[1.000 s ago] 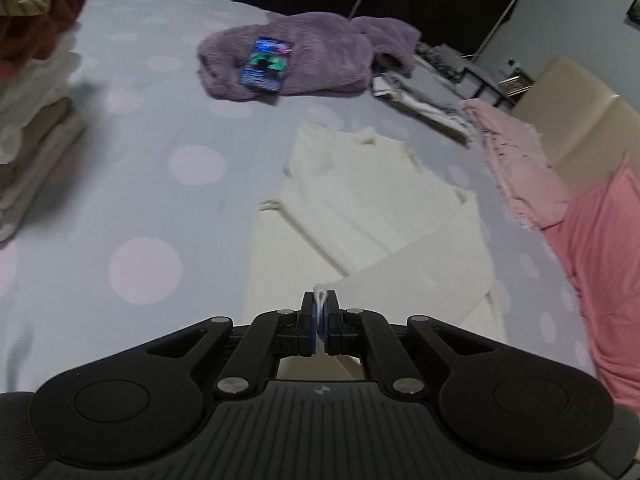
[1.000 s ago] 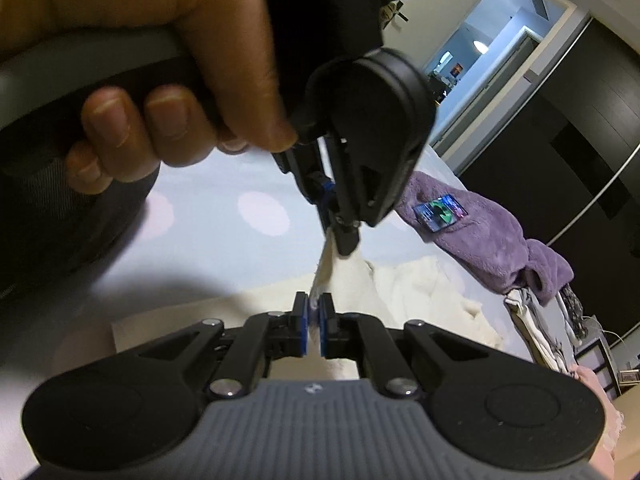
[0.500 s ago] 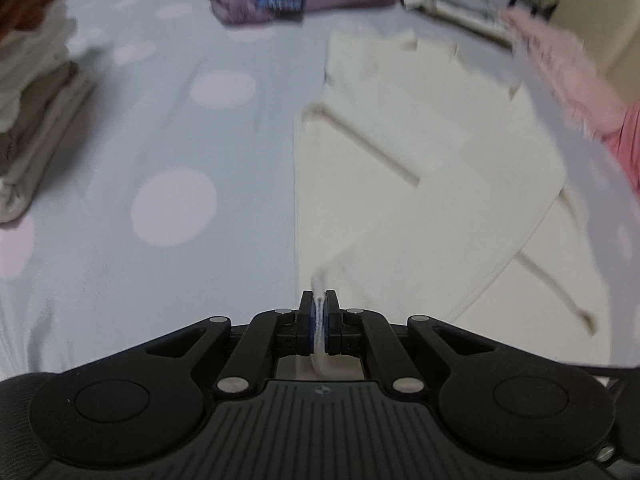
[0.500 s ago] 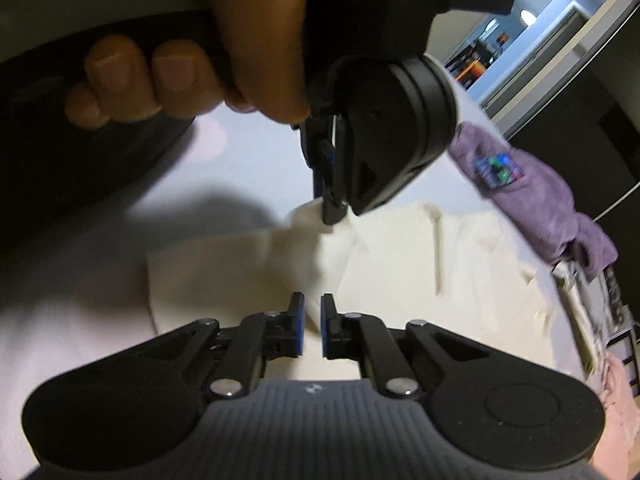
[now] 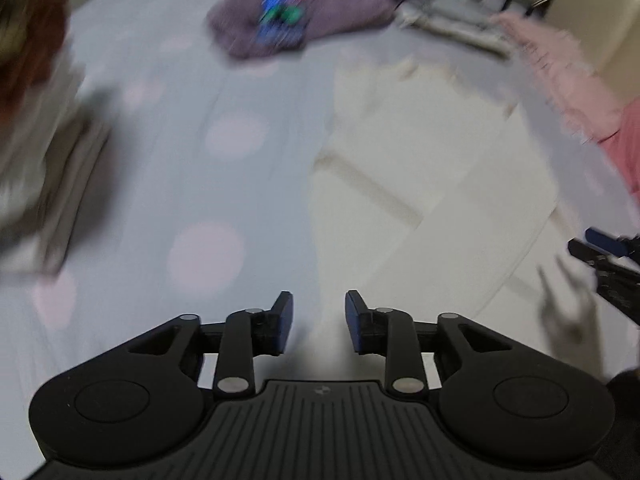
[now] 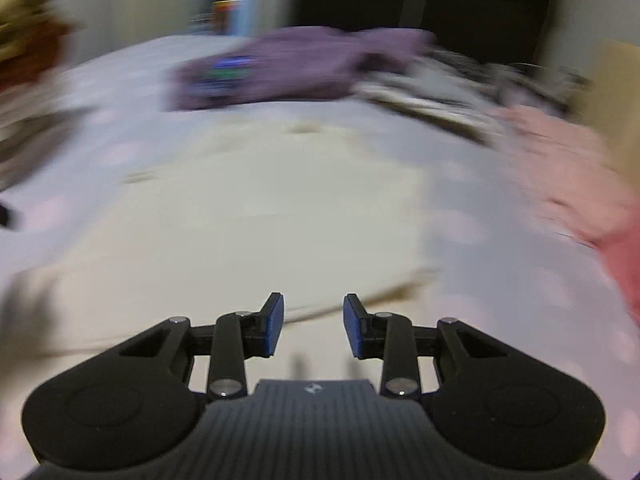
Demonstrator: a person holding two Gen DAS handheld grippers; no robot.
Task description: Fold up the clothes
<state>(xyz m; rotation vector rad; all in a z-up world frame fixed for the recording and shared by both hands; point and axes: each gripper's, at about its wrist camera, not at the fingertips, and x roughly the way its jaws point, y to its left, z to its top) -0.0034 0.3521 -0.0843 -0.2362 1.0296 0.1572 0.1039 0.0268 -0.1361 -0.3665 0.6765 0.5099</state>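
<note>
A cream garment [image 5: 420, 184] lies flat on the dotted bedsheet [image 5: 200, 184], with a sleeve folded slantwise across it. My left gripper [image 5: 318, 322] hovers over its near left edge, jaws opening with nothing between them. In the right wrist view the same cream garment [image 6: 256, 216] fills the middle, and my right gripper [image 6: 313, 324] hangs above its near hem, jaws also opening and empty. The right gripper [image 5: 600, 246] shows at the right edge of the left wrist view. Both views are motion-blurred.
A purple fleece [image 5: 320, 8] with a colourful card [image 5: 282, 20] lies at the far side. Pink clothes [image 5: 580, 92] crowd the right edge, and a stack of folded clothes [image 5: 36, 128] stands at the left. A striped garment [image 6: 432, 96] lies beyond the cream one.
Both grippers let go of the cream fabric and opened. The right gripper swung away from the left one to the garment's right side; the sleeve now lies folded on the body.
</note>
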